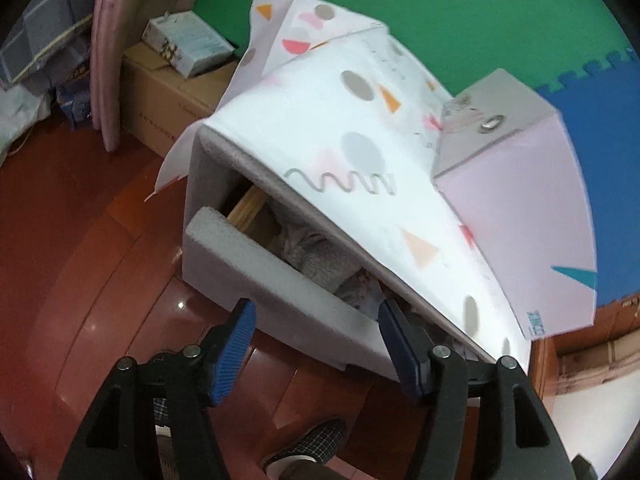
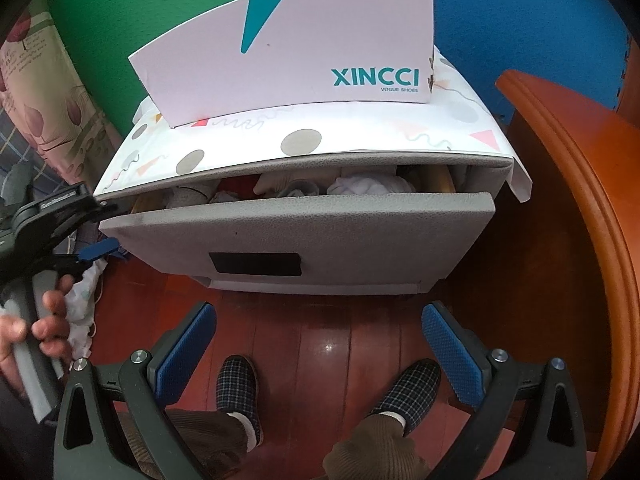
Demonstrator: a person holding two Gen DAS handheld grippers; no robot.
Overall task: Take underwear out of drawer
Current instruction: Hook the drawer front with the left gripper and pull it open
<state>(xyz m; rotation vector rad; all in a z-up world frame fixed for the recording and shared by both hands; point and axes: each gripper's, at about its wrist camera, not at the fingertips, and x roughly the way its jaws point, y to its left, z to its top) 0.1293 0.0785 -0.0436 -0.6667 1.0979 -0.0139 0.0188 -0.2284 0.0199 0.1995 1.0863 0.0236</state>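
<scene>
Red-brown wooden floor (image 2: pixel 320 320) runs under a small grey cabinet (image 2: pixel 280 240) set against green and blue foam mats (image 2: pixel 520 8). One drawer (image 2: pixel 296 216) stands part open, and one shoe box (image 2: pixel 288 48) sits on the patterned sheet (image 2: pixel 304 140) covering the cabinet top. Inside the drawer lies a jumble of soft cloth: the underwear (image 2: pixel 368 186) shows as crumpled white and grey pieces, at least three bundles, though the exact number cannot be told because they overlap under the top edge. Two grippers are in view. The left gripper (image 1: pixel 316 320) has its jaws spread wide, straddling the near corner of the drawer front with nothing between the pads. The right gripper (image 2: pixel 320 320) hangs in front of the cabinet above the floor, jaws also wide apart and empty. The cloth is judged light, limp and easily snagged, so it should bunch and drape when lifted; a pinch on a raised fold near the top of a bundle, such as the white one toward the right of the drawer, looks the surest hold. The narrow gap under the cabinet top may crowd the fingers, and neighbouring pieces could drag along. Two plaid slippers (image 2: pixel 238 380) stand on the floor below.
</scene>
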